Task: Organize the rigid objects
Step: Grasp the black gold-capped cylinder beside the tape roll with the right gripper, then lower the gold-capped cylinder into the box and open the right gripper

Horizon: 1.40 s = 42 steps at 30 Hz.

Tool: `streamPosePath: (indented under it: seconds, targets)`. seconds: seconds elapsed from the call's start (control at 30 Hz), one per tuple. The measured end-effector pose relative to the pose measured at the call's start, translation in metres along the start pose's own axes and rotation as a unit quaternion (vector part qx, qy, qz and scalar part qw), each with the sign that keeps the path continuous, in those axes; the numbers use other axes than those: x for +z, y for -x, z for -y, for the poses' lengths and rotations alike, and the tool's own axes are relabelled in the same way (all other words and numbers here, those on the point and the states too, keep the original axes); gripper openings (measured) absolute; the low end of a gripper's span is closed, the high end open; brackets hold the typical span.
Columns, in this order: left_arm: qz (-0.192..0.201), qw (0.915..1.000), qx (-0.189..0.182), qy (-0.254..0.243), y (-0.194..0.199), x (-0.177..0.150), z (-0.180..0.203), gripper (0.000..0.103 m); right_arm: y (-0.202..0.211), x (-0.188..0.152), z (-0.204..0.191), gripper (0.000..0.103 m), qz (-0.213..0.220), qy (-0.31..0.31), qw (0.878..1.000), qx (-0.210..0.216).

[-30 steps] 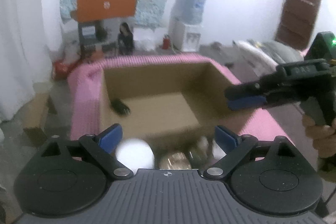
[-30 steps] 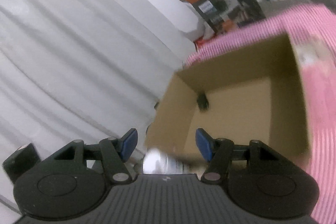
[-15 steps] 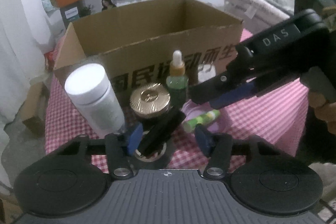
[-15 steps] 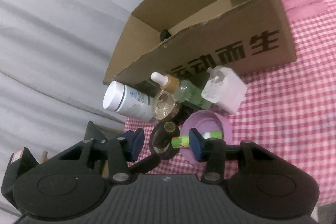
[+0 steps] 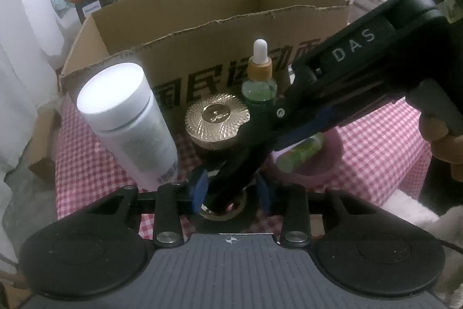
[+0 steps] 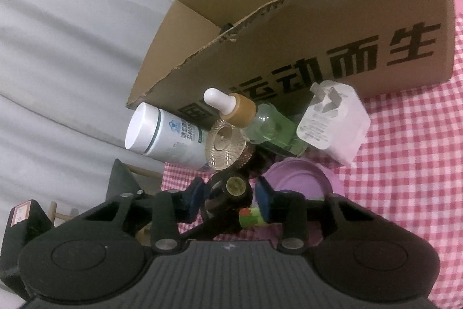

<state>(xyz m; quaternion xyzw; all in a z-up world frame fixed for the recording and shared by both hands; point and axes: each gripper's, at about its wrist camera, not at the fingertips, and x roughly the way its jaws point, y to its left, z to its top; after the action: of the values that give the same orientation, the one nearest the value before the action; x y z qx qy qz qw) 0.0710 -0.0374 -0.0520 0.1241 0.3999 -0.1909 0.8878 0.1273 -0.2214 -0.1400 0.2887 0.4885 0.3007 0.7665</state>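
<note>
**Barely begun: one piece boxed, the rest waiting out front**

Looks like an early stage. Shows only one small black piece (image 6: 227, 26) inside the cardboard box (image 6: 318, 28). Leaves lined up before the box's front wall the white bottle (image 5: 127, 118), gold-lidded jar (image 5: 217, 118), dropper bottle (image 5: 259, 89), white plug (image 6: 332, 120) and purple dish (image 6: 298, 178), with a green tube (image 5: 301, 154) lying in the dish.

Finds the dark gold-capped item (image 6: 231, 188) farthest out from the box, between the blue pads of both tools. Has the right gripper (image 6: 230, 194) with jaws narrowly apart on either side of it; cannot tell whether they touch. Has the left gripper (image 5: 231, 191) likewise narrowed around the same spot, the right tool's finger crossing between; cannot tell its grip either.

Presents the gold cap end-on to the right wrist camera, so probably runs the long axis along that gripper's fingers, cap pointing away from the box; upright or tipped, cannot tell
</note>
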Motion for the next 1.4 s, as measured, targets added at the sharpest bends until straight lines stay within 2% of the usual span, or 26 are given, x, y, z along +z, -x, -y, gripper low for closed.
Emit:
streamPosePath:
  seconds: [0.13,0.3,0.5,0.7,1.0,1.23,1.4]
  targets:
    - [0.006,1.0000,-0.005,-0.002,0.000,-0.001,-0.003,0.035,0.003,-0.002,-0.007,0.029,0.004,0.010,1.000,0.003]
    - [0.015,0.9999,-0.005,-0.001,-0.001,-0.002,-0.005,0.029,0.003,-0.003,-0.019,0.029,0.013,0.030,0.999,0.001]
    - [0.032,0.9995,-0.002,-0.005,0.000,-0.004,-0.007,0.022,-0.011,-0.004,-0.021,0.028,0.012,0.023,1.000,0.002]
    - [0.041,0.9990,0.006,-0.015,0.005,-0.006,-0.005,0.021,-0.015,-0.008,-0.026,0.026,0.019,0.031,0.999,-0.001]
    - [0.080,0.9964,0.019,-0.021,0.047,-0.002,0.001,0.021,0.010,-0.013,-0.058,0.026,0.041,0.073,0.997,0.000]
    - [0.136,0.9898,0.036,-0.017,0.094,0.037,-0.011,0.021,0.046,0.005,-0.112,0.026,0.085,0.155,0.984,0.022]
    - [0.139,0.9895,0.040,-0.003,0.094,0.085,-0.031,0.021,0.057,0.051,-0.139,0.026,0.100,0.187,0.977,0.035]
